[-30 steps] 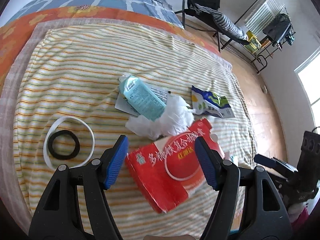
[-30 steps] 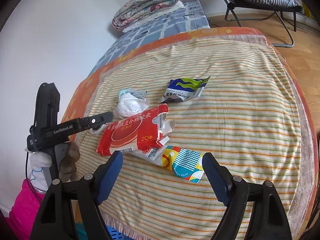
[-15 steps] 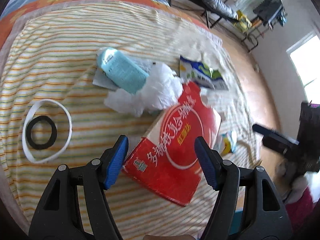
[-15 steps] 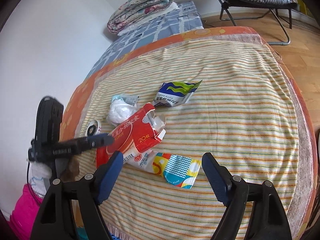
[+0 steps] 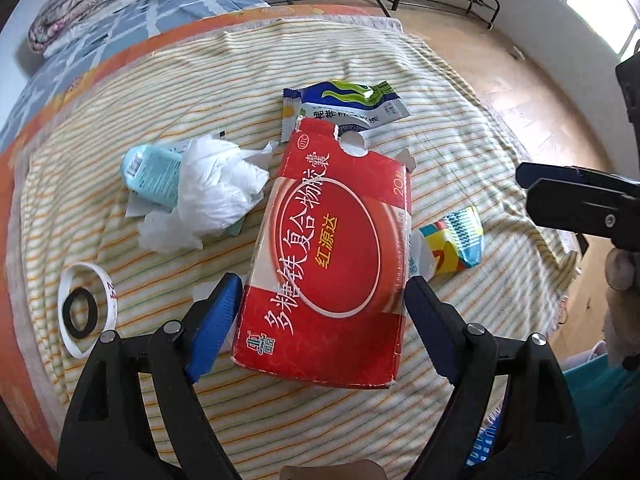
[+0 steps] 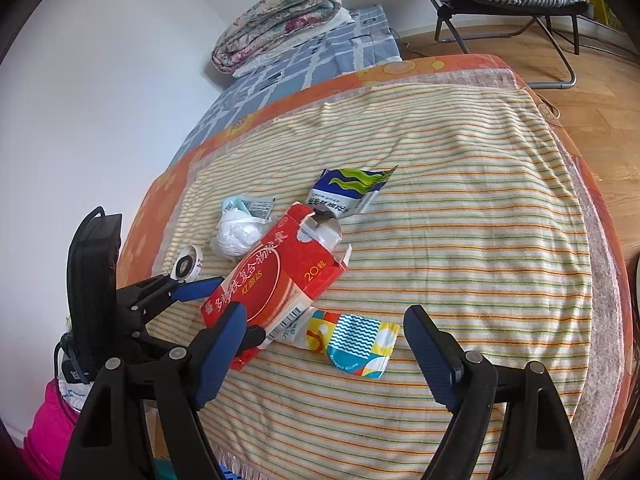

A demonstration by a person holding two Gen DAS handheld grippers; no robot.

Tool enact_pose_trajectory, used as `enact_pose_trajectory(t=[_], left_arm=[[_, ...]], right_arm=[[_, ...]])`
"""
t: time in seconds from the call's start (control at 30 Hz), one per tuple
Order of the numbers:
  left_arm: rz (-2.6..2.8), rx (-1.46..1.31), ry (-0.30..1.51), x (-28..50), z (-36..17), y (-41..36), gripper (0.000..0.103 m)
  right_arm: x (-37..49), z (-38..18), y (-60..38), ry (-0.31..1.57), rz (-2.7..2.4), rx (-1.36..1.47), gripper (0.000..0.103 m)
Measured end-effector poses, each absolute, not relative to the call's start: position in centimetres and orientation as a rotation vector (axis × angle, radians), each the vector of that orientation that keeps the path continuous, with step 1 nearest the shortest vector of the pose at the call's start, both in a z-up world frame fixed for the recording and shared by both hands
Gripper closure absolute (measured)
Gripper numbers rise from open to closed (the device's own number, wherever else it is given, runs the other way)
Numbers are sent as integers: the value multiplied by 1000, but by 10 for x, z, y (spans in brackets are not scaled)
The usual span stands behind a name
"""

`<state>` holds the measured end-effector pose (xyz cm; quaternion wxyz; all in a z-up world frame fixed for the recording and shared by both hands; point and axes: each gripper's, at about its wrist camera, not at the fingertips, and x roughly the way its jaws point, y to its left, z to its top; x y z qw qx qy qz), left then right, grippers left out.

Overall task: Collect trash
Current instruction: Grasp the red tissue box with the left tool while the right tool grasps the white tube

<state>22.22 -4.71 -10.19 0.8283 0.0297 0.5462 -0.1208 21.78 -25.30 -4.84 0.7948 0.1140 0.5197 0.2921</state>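
Right at the bottom of the left wrist view, the left gripper (image 5: pixel 322 312) has its jaws opening, and the near end of the red box (image 5: pixel 332 252) lies between the blue pads; a sliver of striped cloth shows at the left pad, and whether the right pad touches the box cannot be told. The box lies lengthwise up the middle of the frame on the striped blanket (image 5: pixel 460 128), its torn flaps at the far end. Just right of it, a colourful wavy-patterned wrapper (image 5: pixel 456 242) sticks out from under its edge. At lower left lies a white ring (image 5: pixel 86 314) with a black ring inside it. Left of the box's far half sits a crumpled white plastic bag (image 5: pixel 212 192), resting partly over a light teal bottle (image 5: pixel 150 170). Beyond the box's torn end, touching it, lies a blue, green and white packet (image 5: pixel 348 106). At the right edge the right gripper (image 5: pixel 576 196) shows from the side. In the right wrist view its jaws (image 6: pixel 320 340) stand wide apart with nothing held, above the wavy wrapper in the lower middle. Farther off, a blue checked sheet (image 6: pixel 320 60) carries a folded floral quilt (image 6: pixel 280 12) at upper centre, and a black folding chair (image 6: pixel 508 4) stands on the wooden floor at upper right.
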Motion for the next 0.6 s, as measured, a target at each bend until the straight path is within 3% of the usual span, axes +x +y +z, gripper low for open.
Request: enact_pose_trajectory(t=[0.6], left_arm=[[-181,121,1191,246,-119,-70,10]], right_arm=[[221,-53,-254,1123,614,254,19]])
